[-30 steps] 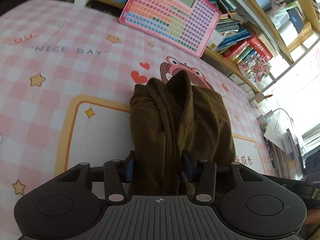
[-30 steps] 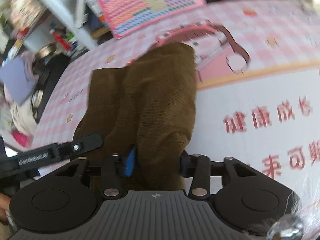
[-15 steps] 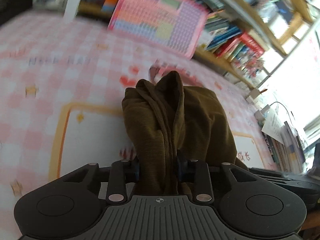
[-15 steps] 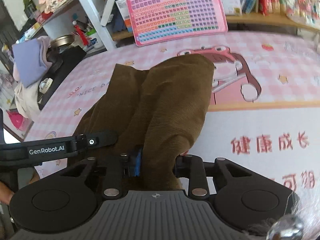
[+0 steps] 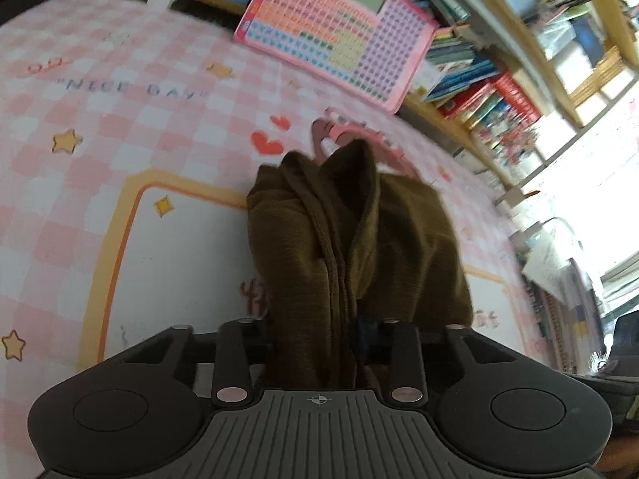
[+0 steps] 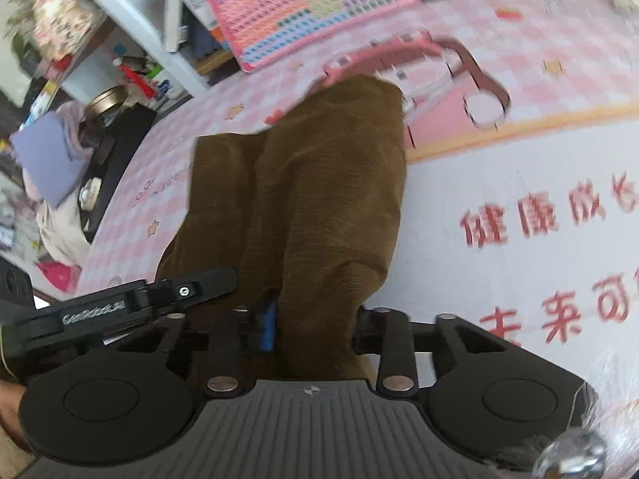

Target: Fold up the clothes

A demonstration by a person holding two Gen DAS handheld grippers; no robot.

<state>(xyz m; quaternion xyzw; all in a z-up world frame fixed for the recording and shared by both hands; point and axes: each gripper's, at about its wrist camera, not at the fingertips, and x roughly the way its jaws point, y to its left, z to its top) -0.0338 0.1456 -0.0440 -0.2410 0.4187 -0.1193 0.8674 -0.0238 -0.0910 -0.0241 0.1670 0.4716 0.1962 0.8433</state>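
Left claw: your left gripper [image 5: 313,329] is clamped on a bunched fold of the brown garment [image 5: 359,239]; cloth fills the gap between the pads.
Right claw: your right gripper [image 6: 315,319] is likewise clamped on the brown garment [image 6: 311,199], with a thick wad of cloth between its fingers; a blue pad shows at the left finger.
Beside the right claw: the black arm of your left gripper [image 6: 131,303] lies just to its left, touching the same cloth.
Garment: it runs forward from both claws in heavy folds, its far end resting on the mat; a stitched hem runs up the middle in the left wrist view.
Under the garment: a pink checked mat [image 5: 120,127] with stars, hearts, a cartoon figure and a white panel edged in orange.
Right of the right claw: red characters printed on the white panel [image 6: 539,219].
Beyond the garment: a pink keyboard toy [image 5: 339,28] leans against the shelving [image 5: 499,80].
Far right of the left claw: rows of books, blurred.
Far left of the right claw: a lilac cloth [image 6: 48,155] among clutter.
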